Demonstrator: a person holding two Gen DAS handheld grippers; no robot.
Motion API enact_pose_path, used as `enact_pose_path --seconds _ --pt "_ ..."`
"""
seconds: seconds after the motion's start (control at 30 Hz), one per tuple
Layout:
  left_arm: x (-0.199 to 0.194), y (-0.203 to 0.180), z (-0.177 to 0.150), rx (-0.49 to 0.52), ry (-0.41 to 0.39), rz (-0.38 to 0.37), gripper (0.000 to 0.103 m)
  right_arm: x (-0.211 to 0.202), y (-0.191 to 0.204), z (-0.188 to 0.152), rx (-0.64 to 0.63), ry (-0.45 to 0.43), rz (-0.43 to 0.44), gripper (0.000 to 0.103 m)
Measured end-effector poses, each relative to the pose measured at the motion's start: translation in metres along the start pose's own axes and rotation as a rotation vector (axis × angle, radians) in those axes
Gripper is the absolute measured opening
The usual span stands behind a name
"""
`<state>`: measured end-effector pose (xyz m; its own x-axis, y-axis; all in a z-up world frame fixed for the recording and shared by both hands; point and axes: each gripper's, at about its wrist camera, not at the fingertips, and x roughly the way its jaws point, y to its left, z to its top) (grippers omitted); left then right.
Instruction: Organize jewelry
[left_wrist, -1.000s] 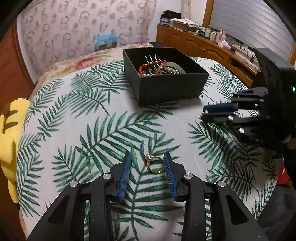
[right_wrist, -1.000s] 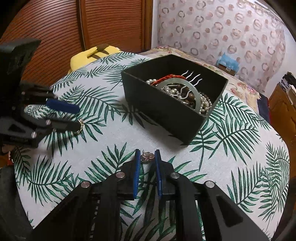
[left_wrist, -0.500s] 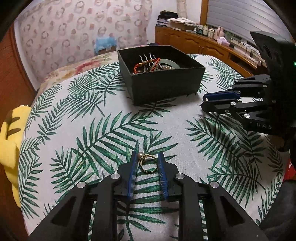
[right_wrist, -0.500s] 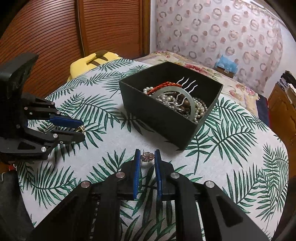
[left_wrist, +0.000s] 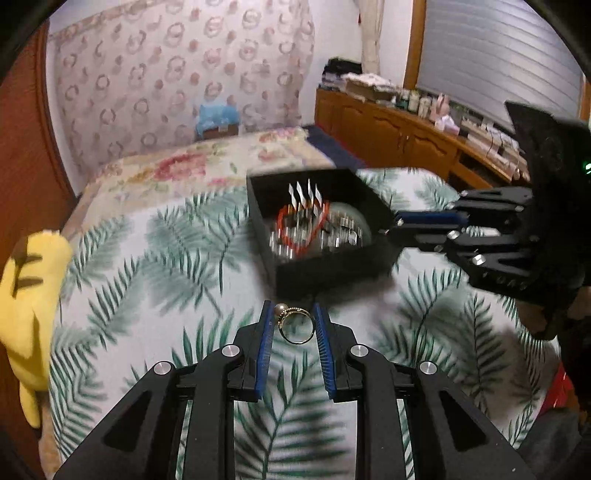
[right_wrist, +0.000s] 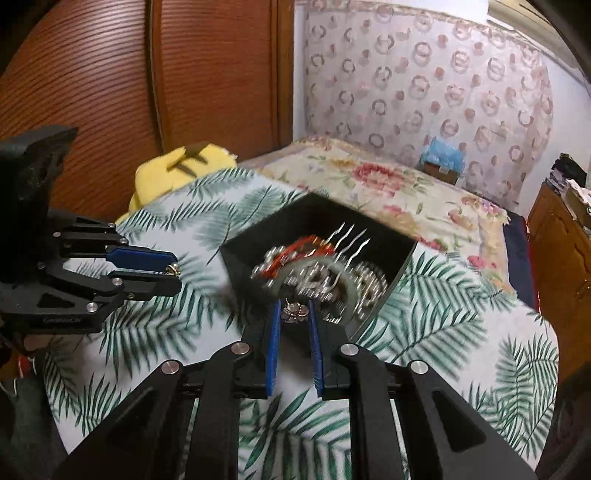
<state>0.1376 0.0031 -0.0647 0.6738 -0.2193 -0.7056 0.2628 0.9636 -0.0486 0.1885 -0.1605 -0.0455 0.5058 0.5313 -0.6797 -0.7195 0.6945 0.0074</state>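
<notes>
My left gripper (left_wrist: 293, 320) is shut on a gold ring with a pearl (left_wrist: 295, 325), held above the palm-print cloth just short of the black jewelry box (left_wrist: 332, 273). My right gripper (right_wrist: 293, 314) is shut on a small floral earring (right_wrist: 294, 312), held over the near wall of the black box (right_wrist: 243, 258). The box holds a red bead bracelet (left_wrist: 299, 230), pearls, a green bangle (right_wrist: 317, 273) and a silver hair comb (right_wrist: 351, 236). The left gripper also shows in the right wrist view (right_wrist: 173, 275), and the right gripper in the left wrist view (left_wrist: 391, 229).
The box stands on a round table with a palm-leaf cloth (left_wrist: 147, 277). A yellow plush toy (left_wrist: 29, 295) lies at the table's left edge. A floral bed (right_wrist: 369, 177) is behind, wooden cabinets (left_wrist: 388, 136) at the right.
Both grippers rose and moved toward the box with their pieces. The left gripper closed on the ring and lifted it; the right gripper now reaches the box's edge.
</notes>
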Motion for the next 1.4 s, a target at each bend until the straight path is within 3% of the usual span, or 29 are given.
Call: enact_pose_path --seconds 0.27,0.33,0.4,0.83,0.93,1.0,1.03,1.07,1.13,1.2,1.27,1.4 --pt "0.005 -0.002 0.038 0.034 -0.064 -0.002 0.021 0.008 -0.021 0.016 0.041 -0.027 -0.019 0.017" --pt "0.009 -0.002 0.044 0.035 -0.068 -0.008 0.021 0.010 -0.023 0.017 0.048 -0.028 -0.025 0.022" --pt "0.014 -0.002 0.048 0.036 -0.065 -0.015 0.021 0.011 -0.025 0.017 0.054 -0.030 -0.032 0.027" --pt "0.035 -0.006 0.059 0.032 -0.059 -0.007 0.024 -0.018 -0.029 -0.003 0.115 -0.042 -0.077 0.027" --pt "0.030 -0.007 0.056 0.022 -0.068 0.000 0.042 -0.028 -0.027 -0.010 0.127 -0.052 -0.095 0.027" --pt "0.026 -0.008 0.054 0.016 -0.072 0.002 0.045 -0.035 -0.025 -0.015 0.135 -0.059 -0.106 0.027" --pt "0.025 -0.009 0.052 0.009 -0.070 0.004 0.052 -0.038 -0.025 -0.016 0.138 -0.062 -0.111 0.027" --pt "0.022 -0.010 0.051 0.003 -0.071 0.010 0.068 -0.041 -0.024 -0.018 0.142 -0.066 -0.117 0.027" --pt "0.014 -0.011 0.047 -0.006 -0.089 0.035 0.083 -0.047 -0.021 -0.022 0.153 -0.074 -0.129 0.027" --pt "0.005 -0.013 0.042 -0.018 -0.100 0.046 0.087 -0.055 -0.019 -0.025 0.177 -0.082 -0.140 0.034" --pt "-0.003 -0.014 0.037 -0.028 -0.106 0.070 0.095 -0.066 -0.016 -0.029 0.201 -0.104 -0.172 0.060" --pt "-0.024 -0.020 0.023 -0.043 -0.120 0.131 0.095 -0.085 -0.010 -0.033 0.231 -0.146 -0.245 0.081"
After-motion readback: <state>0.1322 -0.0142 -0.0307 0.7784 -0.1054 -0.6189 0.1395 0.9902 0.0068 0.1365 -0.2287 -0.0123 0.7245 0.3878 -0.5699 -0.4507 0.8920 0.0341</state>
